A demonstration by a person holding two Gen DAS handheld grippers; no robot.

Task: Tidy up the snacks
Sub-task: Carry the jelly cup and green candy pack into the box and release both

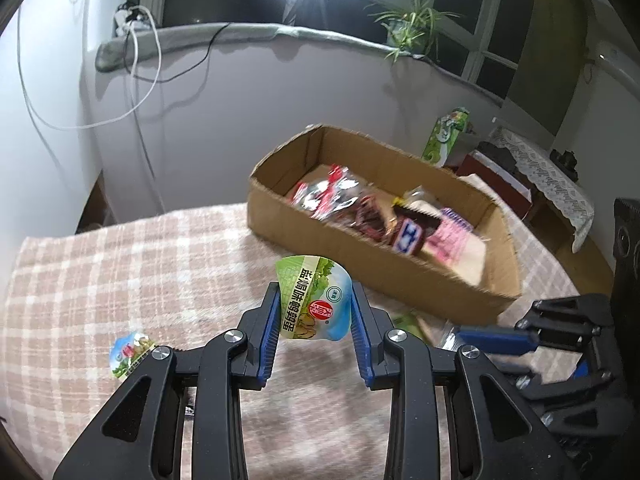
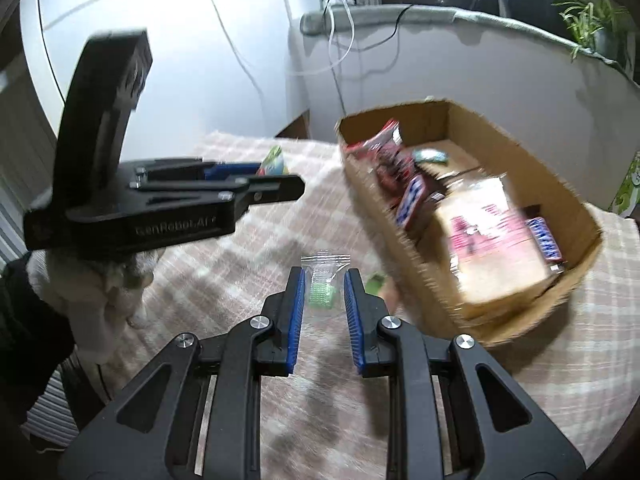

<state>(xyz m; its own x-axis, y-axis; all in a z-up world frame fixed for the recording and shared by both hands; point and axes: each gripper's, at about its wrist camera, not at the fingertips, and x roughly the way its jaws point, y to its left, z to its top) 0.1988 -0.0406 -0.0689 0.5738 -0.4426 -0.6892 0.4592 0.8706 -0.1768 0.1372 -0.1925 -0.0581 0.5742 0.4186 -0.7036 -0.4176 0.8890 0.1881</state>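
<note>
My left gripper (image 1: 314, 300) is shut on a green and blue snack packet (image 1: 312, 298), held above the checked tablecloth (image 1: 120, 264), short of the cardboard box (image 1: 384, 276). The box holds several snacks: red packets (image 1: 332, 196), a chocolate bar (image 1: 408, 236), a pink pack (image 1: 456, 236). My right gripper (image 2: 323, 280) is around a clear bag of green pieces (image 2: 322, 284), jaws close on either side; contact is unclear. The left gripper also shows in the right wrist view (image 2: 276, 184) with its packet (image 2: 274, 162). The box shows there too (image 2: 480, 328).
A second small green and blue packet (image 1: 130, 352) lies on the cloth at the left. A green scrap (image 2: 376, 282) lies beside the box. A green carton (image 1: 444, 136) stands behind the box. The wall, cables and windowsill with a plant (image 1: 404, 28) are beyond the table.
</note>
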